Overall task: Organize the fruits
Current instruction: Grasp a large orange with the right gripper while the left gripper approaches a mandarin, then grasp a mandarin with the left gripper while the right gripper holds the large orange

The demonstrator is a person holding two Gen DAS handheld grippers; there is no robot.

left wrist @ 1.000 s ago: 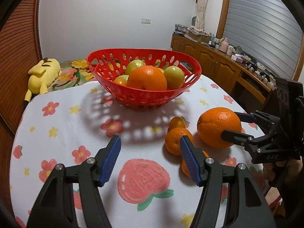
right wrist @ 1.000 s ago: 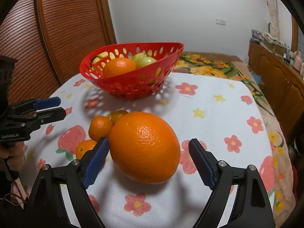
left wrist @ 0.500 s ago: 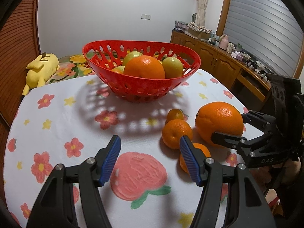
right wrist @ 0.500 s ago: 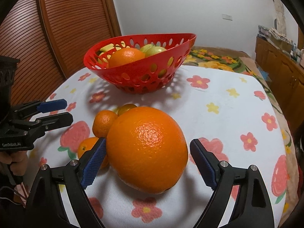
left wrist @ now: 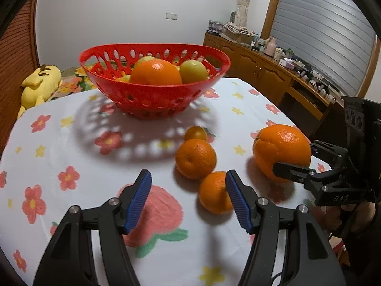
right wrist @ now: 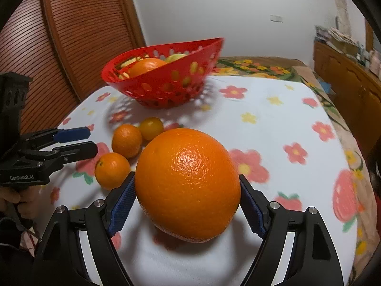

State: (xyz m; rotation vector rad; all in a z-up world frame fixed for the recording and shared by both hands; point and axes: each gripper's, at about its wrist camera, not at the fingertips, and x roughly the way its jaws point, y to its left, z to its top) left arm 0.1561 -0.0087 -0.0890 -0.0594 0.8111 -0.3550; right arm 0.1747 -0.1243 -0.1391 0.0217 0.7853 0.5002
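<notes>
Right tool (right wrist: 188,202): jaws closing around the large round orange (right wrist: 188,183), blue pads at both its flanks; fruit sits on the flower-print cloth surface (right wrist: 273,124).
Left tool (left wrist: 188,202): partly open, nothing held; its right pad just beside the nearest small mandarin (left wrist: 214,191).
Small mandarins: three in a row, just left of the large orange.
Red perforated plastic basket (left wrist: 154,95): farther back, holds an orange and green fruits.

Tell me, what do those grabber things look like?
Each tool is black, with two angled fingers that carry ribbed blue pads and round silver bolts. The left tool has "GenRobot.AI" printed in white on its side. The right tool shows pale letters too, and a thin dark cable hangs beneath it.
</notes>
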